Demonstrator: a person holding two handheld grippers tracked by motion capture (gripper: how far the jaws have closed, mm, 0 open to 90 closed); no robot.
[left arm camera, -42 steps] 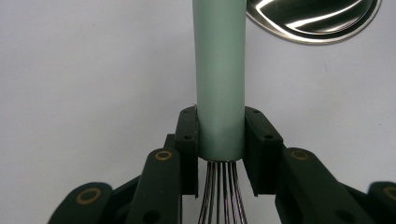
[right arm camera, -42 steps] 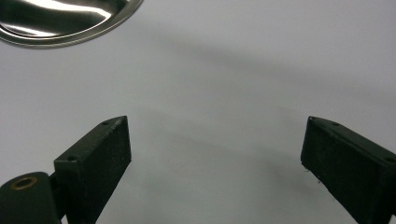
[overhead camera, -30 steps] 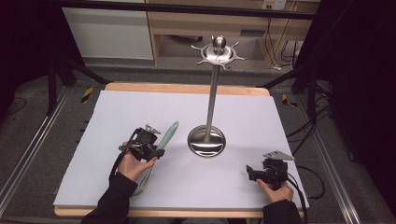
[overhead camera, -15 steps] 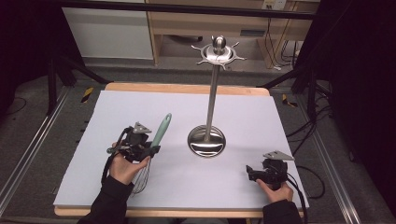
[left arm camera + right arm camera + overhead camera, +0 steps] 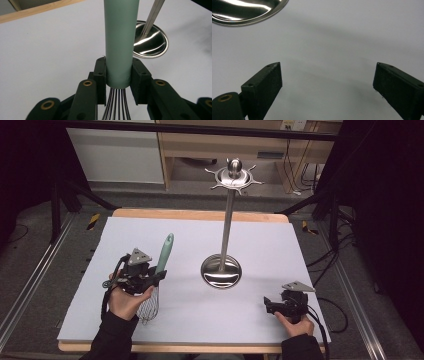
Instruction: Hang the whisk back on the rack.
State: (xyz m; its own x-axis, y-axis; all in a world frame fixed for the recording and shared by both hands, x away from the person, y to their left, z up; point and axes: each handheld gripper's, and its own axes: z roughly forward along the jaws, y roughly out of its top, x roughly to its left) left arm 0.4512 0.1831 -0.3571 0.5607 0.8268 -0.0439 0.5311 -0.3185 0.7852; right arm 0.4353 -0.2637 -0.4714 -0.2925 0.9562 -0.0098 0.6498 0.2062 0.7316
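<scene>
The left gripper [image 5: 118, 80] is clamped on the whisk [image 5: 120, 37] handle; the right gripper [image 5: 327, 80] gapes wide, holding nothing.

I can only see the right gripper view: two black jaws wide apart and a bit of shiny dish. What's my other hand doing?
Observer: Your left tool is shut on a whisk, gripping the bottom of its green handle.
Operator: Is the whisk lying flat?
Observer: No. In the high view the handle tilts up and away from you, and the wire end hangs toward you by your left hand.
Operator: What is the shiny dish?
Observer: It's the round base of a tall metal stand with hooks around its top.
</scene>
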